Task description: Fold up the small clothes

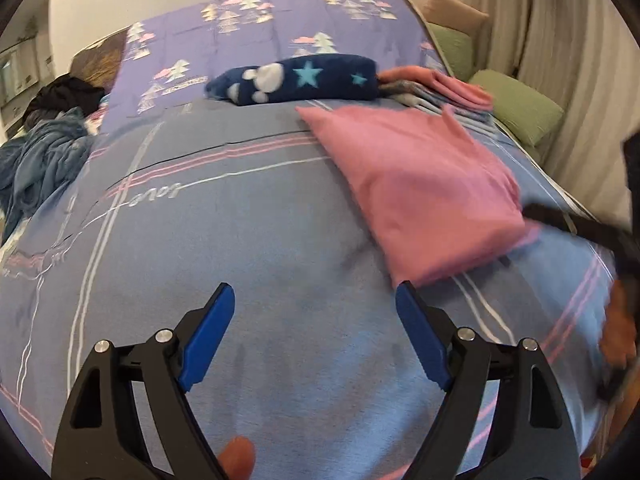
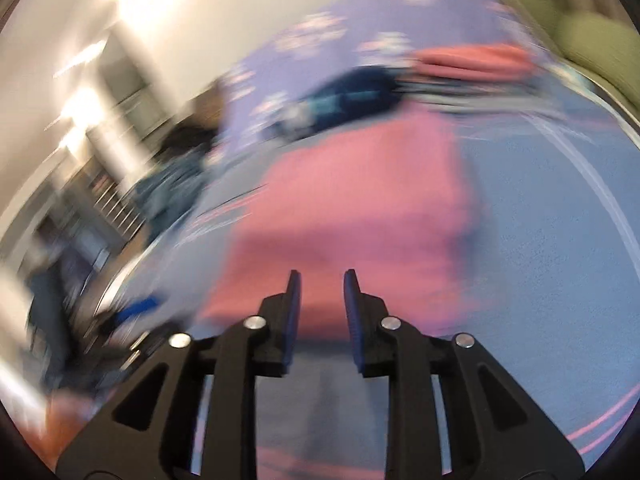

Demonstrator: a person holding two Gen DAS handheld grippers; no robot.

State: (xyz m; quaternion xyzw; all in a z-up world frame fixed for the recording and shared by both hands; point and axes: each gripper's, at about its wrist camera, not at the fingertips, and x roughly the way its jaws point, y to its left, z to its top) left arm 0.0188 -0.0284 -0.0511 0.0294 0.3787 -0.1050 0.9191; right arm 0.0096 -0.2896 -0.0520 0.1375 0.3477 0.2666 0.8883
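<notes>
A folded pink garment (image 1: 420, 188) lies flat on the blue striped bedsheet (image 1: 240, 240), right of centre in the left wrist view. My left gripper (image 1: 316, 300) hangs over the bare sheet just near-left of it, jaws wide open and empty. In the blurred right wrist view the same pink garment (image 2: 360, 208) lies straight ahead. My right gripper (image 2: 320, 280) hovers at its near edge, jaws parted with nothing between them. The right gripper's dark blurred body (image 1: 588, 232) shows at the garment's right edge in the left wrist view.
A folded navy fleece with stars (image 1: 296, 80) lies behind the pink garment, next to a stack of folded pink and striped clothes (image 1: 440, 88). Green cushions (image 1: 520, 112) line the bed's right side. A heap of dark and blue clothes (image 1: 44, 152) sits at the left.
</notes>
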